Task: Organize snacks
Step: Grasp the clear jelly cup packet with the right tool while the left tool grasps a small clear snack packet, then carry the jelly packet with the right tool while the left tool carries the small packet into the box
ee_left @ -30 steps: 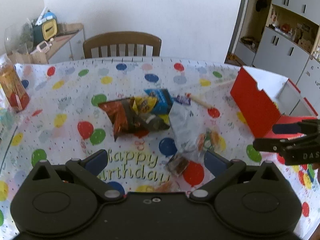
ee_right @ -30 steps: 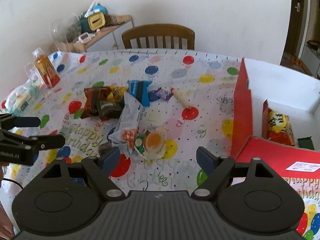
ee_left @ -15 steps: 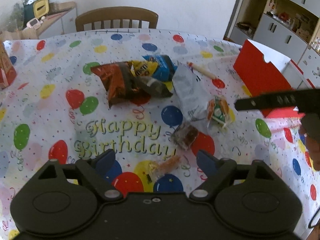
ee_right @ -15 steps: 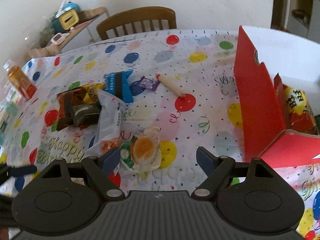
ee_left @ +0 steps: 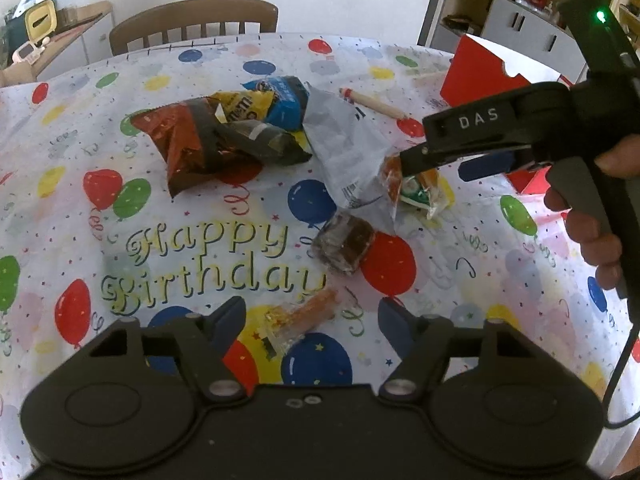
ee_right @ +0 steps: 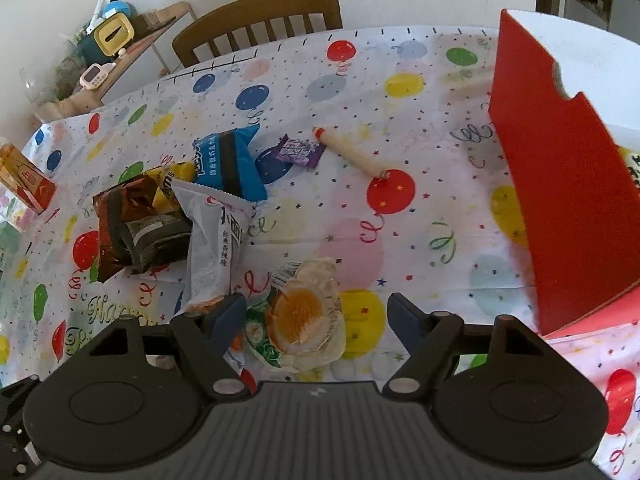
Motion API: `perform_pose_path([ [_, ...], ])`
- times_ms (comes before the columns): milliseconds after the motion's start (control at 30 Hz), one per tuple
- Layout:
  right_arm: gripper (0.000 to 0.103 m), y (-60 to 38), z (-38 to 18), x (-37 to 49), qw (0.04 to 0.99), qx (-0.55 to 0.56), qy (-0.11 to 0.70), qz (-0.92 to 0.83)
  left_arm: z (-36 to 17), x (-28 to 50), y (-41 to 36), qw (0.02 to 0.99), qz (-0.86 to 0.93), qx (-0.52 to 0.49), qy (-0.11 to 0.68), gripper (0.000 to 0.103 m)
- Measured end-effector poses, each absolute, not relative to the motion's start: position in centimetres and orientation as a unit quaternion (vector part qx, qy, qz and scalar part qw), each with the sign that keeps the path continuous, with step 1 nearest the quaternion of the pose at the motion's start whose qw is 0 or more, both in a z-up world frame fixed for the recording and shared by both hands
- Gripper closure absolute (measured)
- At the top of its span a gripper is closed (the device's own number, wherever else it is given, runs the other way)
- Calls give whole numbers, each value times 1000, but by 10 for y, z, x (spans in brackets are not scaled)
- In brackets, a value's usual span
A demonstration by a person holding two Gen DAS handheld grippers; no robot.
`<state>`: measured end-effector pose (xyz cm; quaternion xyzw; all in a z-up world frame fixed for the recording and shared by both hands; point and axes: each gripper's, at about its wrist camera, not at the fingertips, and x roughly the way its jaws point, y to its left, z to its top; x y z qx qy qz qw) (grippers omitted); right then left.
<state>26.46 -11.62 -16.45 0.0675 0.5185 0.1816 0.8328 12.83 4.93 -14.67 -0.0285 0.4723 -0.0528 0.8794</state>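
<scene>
Between the closing right hand-held gripper (ee_right: pixel 313 312) jaws, untouched, lies a clear egg snack pack (ee_right: pixel 302 314); the left hand-held gripper (ee_left: pixel 308 316), also closing, straddles an orange wrapped bar (ee_left: pixel 298 318), label unreadable; red box (ee_right: pixel 560 184) at 2 o'clock, cropped

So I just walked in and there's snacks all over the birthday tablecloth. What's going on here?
A person is tidying snacks with two hand-held grippers. The left hand-held gripper is closing around a small orange snack packet on the tablecloth, not yet pressing it. The right hand-held gripper is closing over the clear packet with an egg in it. Other packets still lie in a heap; the red box waits at the right.
</scene>
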Motion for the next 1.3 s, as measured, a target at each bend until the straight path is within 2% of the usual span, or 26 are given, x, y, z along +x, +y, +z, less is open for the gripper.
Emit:
perform_pose_path([
  [100,33,-112,-168,265,826,75,526,186,-150,132,49,878,-53,-29,474,35],
  [233,46,-106,-170,263,821,77,530,198,-154,134,49,875,-57,-27,481,43],
  [400,59,-103,-168,260,823,71,525,204,-155,134,49,875,-59,-22,481,46],
  [500,65,-104,-166,259,825,71,522,206,-154,135,48,875,-62,-24,480,54],
  [567,66,-104,-165,256,827,61,520,204,-153,135,47,874,-65,-22,481,62],
  [767,66,-111,-161,246,835,46,512,198,-152,134,45,875,-65,-31,479,72],
  [1300,66,-161,-126,209,848,47,489,200,-140,131,45,875,-47,-76,475,76],
])
